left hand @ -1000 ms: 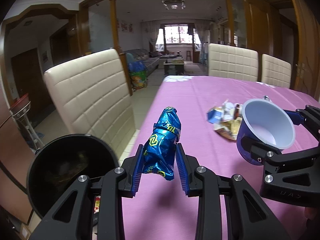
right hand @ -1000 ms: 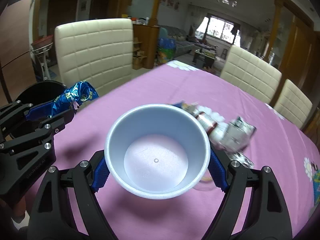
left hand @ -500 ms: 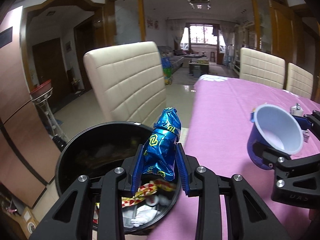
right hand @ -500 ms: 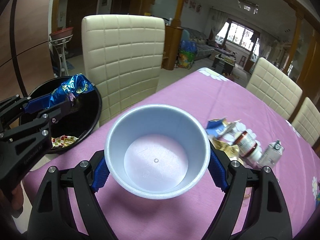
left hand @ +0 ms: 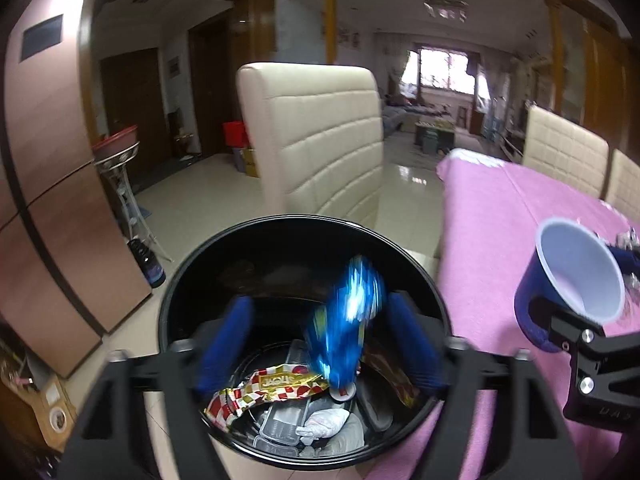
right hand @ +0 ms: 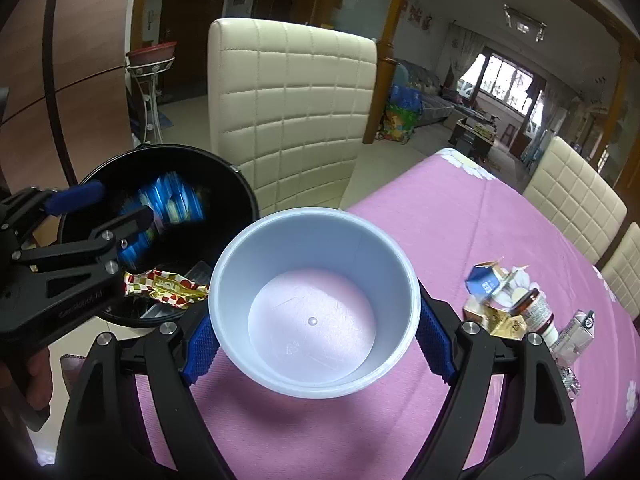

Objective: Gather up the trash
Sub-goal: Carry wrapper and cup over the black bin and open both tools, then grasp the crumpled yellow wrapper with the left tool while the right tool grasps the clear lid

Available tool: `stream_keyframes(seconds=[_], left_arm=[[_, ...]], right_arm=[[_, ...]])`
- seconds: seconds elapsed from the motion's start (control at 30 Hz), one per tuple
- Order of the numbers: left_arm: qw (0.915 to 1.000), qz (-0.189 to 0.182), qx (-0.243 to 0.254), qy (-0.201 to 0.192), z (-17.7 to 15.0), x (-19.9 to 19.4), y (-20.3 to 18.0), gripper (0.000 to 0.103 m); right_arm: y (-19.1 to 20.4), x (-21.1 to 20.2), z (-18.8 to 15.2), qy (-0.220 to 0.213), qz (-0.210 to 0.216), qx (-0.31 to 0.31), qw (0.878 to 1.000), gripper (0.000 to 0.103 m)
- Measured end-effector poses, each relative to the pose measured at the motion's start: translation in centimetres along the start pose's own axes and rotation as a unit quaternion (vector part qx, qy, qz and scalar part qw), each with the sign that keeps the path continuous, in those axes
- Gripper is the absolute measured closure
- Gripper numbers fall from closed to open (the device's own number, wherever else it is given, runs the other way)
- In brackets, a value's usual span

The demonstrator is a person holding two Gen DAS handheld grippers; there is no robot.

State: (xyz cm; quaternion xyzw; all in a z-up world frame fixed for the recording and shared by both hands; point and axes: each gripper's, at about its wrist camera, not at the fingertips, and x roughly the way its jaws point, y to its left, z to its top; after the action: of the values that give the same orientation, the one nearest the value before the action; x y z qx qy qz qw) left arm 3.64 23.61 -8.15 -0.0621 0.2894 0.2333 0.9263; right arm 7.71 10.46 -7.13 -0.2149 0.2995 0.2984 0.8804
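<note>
Left wrist view | left gripper (left hand: 320, 344) jaws just sprang apart, blue foil snack wrapper (left hand: 346, 320) loose between them, dropping into the black trash bin (left hand: 424, 276) | crinkly, featherlight, slippery (pinch mid-body) | right gripper (right hand: 316, 340) clamps the blue plastic cup (right hand: 314, 314) by its walls, stiff-ish, don't crush | more trash (right hand: 516, 312) on the pink table (right hand: 460, 216)

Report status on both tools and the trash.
Left tool just opened; blue wrapper loose above black bin. Right tool clamps blue cup. Nothing in the way.
</note>
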Motion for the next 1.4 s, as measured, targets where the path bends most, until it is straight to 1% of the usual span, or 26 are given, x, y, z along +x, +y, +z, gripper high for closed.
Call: stream_keyframes(seconds=[0.07, 0.17, 0.27, 0.43, 0.5, 0.7, 0.83, 0.87, 0.97, 1.13, 1.23, 1.4], left_arm=[[1.0, 0.001, -0.008, -0.002, -0.1, 0.0, 0.7, 0.026], [0.9998, 0.015, -0.012, -0.001, -0.3, 0.2, 1.7, 0.026], [0.9996, 0.026, -0.013, 0.002, -0.6, 0.2, 2.4, 0.026], [0.9987, 0.051, -0.005, 0.002, -1.2, 0.3, 3.5, 0.026], [0.9982, 0.06, -0.004, 0.001, -1.5, 0.2, 4.2, 0.026], [0.9951, 0.098, -0.016, 0.001, -1.9, -0.1, 6.5, 0.026], [0.994, 0.102, -0.041, 0.003, -1.9, -0.1, 8.2, 0.026], [0.9937, 0.102, -0.046, 0.002, -1.8, -0.2, 8.5, 0.026], [0.9933, 0.104, -0.049, -0.002, -1.5, -0.4, 8.6, 0.026], [0.995, 0.089, -0.044, 0.001, -1.4, -0.1, 7.4, 0.026], [0.9964, 0.078, -0.032, 0.004, -1.4, 0.1, 6.1, 0.026], [0.9988, 0.048, -0.012, 0.006, -1.0, 0.3, 3.4, 0.026]], right_arm=[[0.5, 0.2, 0.1, 0.001, 0.002, -0.003, 1.0, 0.022], [1.2, 0.5, 0.3, 0.004, 0.009, -0.007, 1.0, 0.022], [2.1, 0.8, 0.7, 0.004, 0.015, -0.016, 1.0, 0.022], [3.8, 1.2, 1.8, -0.002, 0.037, -0.027, 0.999, 0.022], [4.5, 1.4, 2.1, -0.003, 0.048, -0.029, 0.998, 0.022], [6.1, 2.4, 3.5, 0.0, 0.099, -0.019, 0.995, 0.021], [6.6, 3.0, 4.4, 0.003, 0.134, -0.004, 0.991, 0.02], [6.7, 3.1, 4.5, 0.005, 0.136, -0.001, 0.991, 0.016], [6.8, 3.2, 4.3, 0.003, 0.126, 0.0, 0.992, 0.013], [5.5, 3.2, 3.3, 0.003, 0.094, -0.001, 0.996, 0.013], [3.7, 3.1, 2.5, 0.008, 0.083, 0.016, 0.996, 0.013], [-0.2, 2.7, 0.9, 0.016, 0.05, 0.045, 0.998, 0.013]])
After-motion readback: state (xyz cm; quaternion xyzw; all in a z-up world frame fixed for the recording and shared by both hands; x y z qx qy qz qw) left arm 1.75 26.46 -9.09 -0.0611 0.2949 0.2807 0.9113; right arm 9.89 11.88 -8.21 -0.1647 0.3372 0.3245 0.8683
